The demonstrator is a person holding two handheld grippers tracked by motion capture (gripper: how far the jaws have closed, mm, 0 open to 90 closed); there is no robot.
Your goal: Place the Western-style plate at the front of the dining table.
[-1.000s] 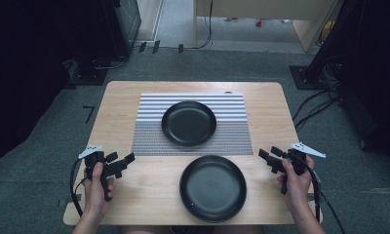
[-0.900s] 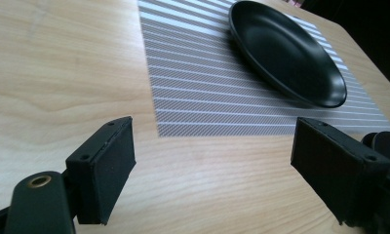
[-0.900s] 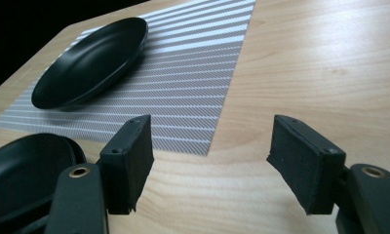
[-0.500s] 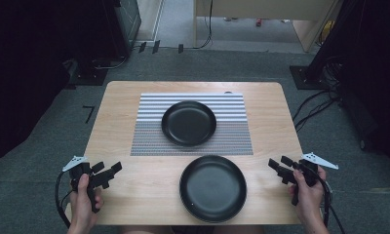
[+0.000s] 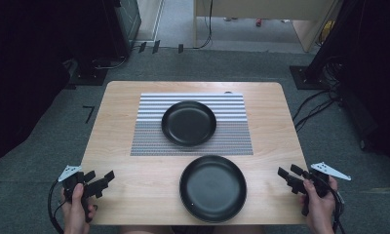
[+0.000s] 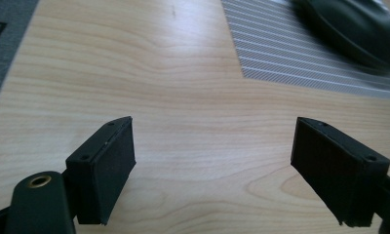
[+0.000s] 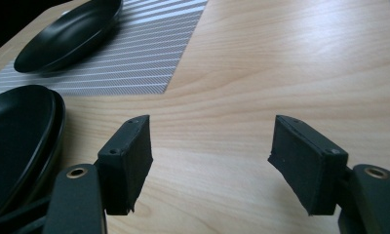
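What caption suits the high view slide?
Two black plates, one on a striped placemat, one nearer, between open grippers, left and right.

Wooden counter (image 5: pixel 120 126) on grey carpet floor (image 5: pixel 51 141). Striped mat (image 5: pixel 149 122) at ctr-far, black plate (image 5: pixel 188 123) on it. 2nd black plate (image 5: pixel 213 187) near edge, just off mat.

I see two black plates, both upright and empty, matte finish. Far plate (image 5: pixel 188 123) sits on the striped placemat (image 5: pixel 149 141), roughly centred, slightly toward its near edge. Near plate (image 5: pixel 213 188) is a bit larger, lying on bare tabletop (image 5: pixel 120 126) just off the mat's near edge, shifted a little right of the far one. They're close but apart, not touching or stacked.
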